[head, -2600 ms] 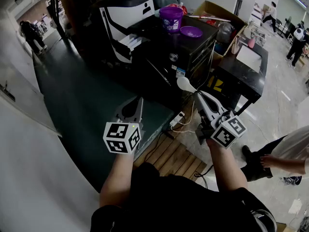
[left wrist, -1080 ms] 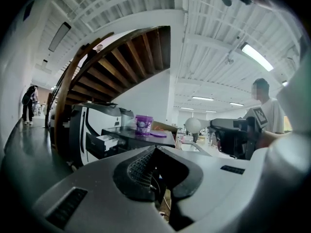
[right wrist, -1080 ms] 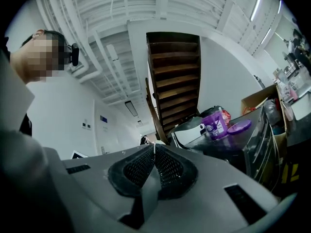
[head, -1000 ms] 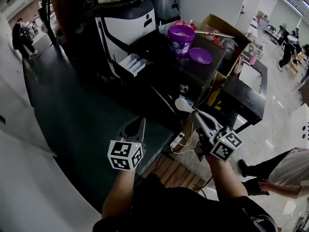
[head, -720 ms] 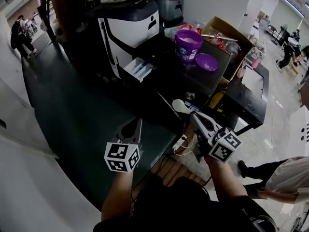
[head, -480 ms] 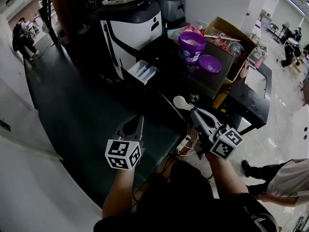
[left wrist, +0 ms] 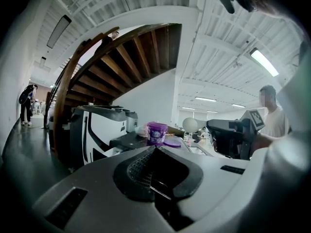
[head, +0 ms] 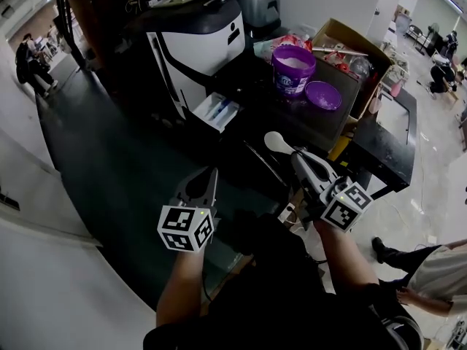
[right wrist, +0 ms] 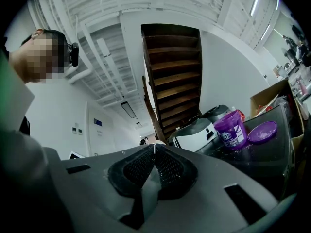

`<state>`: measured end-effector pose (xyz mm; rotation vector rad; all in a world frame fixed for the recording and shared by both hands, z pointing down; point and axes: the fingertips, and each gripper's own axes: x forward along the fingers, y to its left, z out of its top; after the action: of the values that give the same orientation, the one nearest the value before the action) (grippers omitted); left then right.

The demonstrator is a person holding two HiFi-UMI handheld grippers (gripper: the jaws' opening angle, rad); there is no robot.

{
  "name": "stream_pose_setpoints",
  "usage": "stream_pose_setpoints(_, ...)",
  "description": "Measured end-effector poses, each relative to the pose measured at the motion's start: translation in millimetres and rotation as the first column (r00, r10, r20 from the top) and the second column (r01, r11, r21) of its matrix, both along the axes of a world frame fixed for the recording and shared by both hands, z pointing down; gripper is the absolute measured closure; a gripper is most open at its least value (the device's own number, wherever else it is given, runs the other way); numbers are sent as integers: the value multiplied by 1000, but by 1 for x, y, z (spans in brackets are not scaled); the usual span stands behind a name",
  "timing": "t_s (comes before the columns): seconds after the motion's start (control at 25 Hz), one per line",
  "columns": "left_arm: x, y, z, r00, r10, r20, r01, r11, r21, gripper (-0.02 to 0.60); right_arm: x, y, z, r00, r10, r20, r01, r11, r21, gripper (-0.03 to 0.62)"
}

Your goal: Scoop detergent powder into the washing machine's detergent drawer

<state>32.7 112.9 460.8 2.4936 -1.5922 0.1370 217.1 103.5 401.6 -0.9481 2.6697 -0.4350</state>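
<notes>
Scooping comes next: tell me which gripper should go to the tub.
Right. The right gripper is shut on the spoon and closer to the open tub; the left gripper is shut and empty.

I am wearing a black top. My grey left gripper (head: 212, 172) and right gripper (head: 298, 156) are each carrying a white cube (head: 185, 228) printed with black square markers, and black mesh-textured pads (right wrist: 167, 171) are lining their jaws.

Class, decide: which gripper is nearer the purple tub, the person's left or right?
Right. The right gripper, holding a spoon, sits just short of the tub on the person's side; the left gripper is farther back and off to the tub's left.
</notes>
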Motion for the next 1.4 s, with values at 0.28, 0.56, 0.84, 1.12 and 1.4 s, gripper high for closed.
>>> stream_pose_setpoints(0.28, -17, -74, -2, 1000, -10, 0, 10, 1000, 1, 574, -11, -81, 8, 1000, 11, 10, -11, 1000, -20, 575)
stream_pose_setpoints(0.56, -42, -173, -20, 1000, 22, -16, -22, 1000, -6, 574, -44, -179, 0, 1000, 25, -4, -25, 998, -52, 574)
stream_pose_setpoints(0.84, -52, -271, -44, 1000, 18, 23, -16, 998, -55, 574, -59, -265, -16, 1000, 18, 12, -17, 993, -113, 576)
stream_pose_setpoints(1.12, -47, -313, -88, 998, 33, 55, -30, 998, -63, 574, -49, -298, -52, 998, 47, 38, -42, 990, -132, 576)
stream_pose_setpoints(1.4, -28, -330, -107, 993, 106, 50, -104, 994, -42, 574, -25, -307, -65, 991, 133, 9, -131, 984, -119, 574)
